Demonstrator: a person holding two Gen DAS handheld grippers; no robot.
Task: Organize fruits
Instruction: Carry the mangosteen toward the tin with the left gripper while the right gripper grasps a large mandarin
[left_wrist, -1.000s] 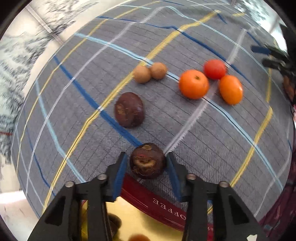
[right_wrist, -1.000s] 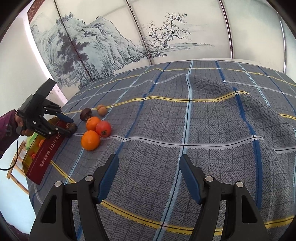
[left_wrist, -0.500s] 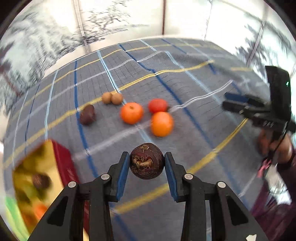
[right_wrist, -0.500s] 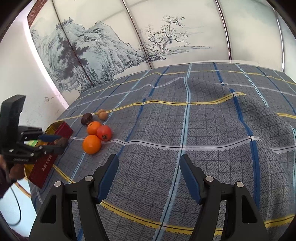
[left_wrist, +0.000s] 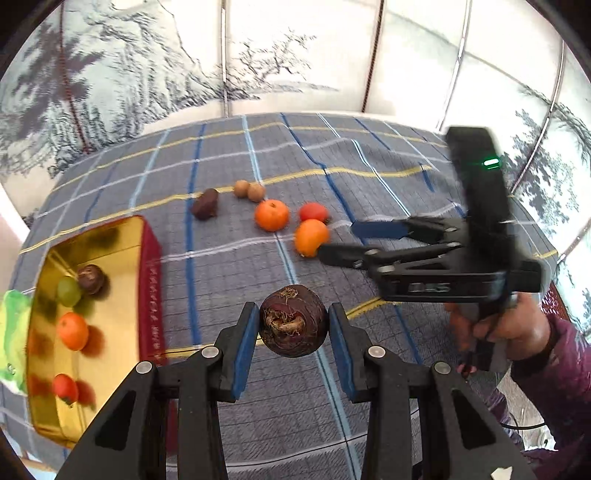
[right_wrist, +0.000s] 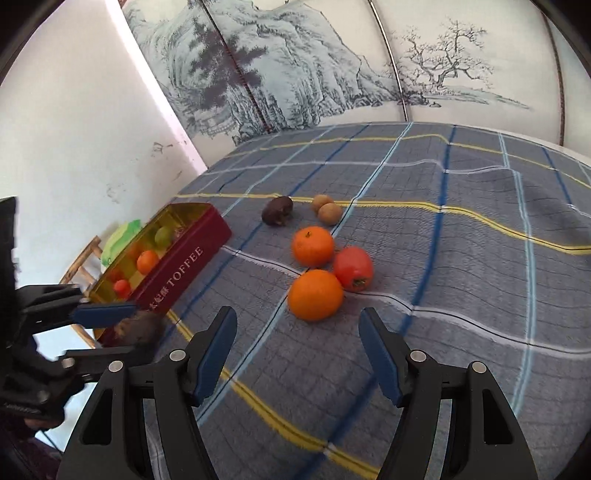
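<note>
Most of both views is filled by a grey plaid cloth (right_wrist: 461, 295) crossed with blue, pale and yellow stripes, spread over a surface whose nature cannot be told. Behind it, along the top of each frame, panels painted with an ink landscape (right_wrist: 295, 74) are seen. At the left of the right wrist view a red tin lettered TOFFEE (right_wrist: 177, 273) is lying on the cloth, its gold inside holding small fruits: an orange one, red ones, a green one and a dark one. The left gripper (left_wrist: 291, 325) is seen at the bottom centre of its own view, with its blue-padded fingers (left_wrist: 243, 347) pressed against both sides of a dark brown round fruit (left_wrist: 292, 325), which is held clear of the cloth, right of the tin. The right gripper (right_wrist: 297, 350) is held with its fingers standing well apart and nothing between them, just below the loose fruit. Near the centre of the right wrist view two oranges (right_wrist: 314, 294) and a red fruit (right_wrist: 353, 268) are clustered, touching. Above them a second dark fruit (right_wrist: 277, 215) is lying apart, and two small tan fruits (right_wrist: 325, 208) are lying side by side.
</note>
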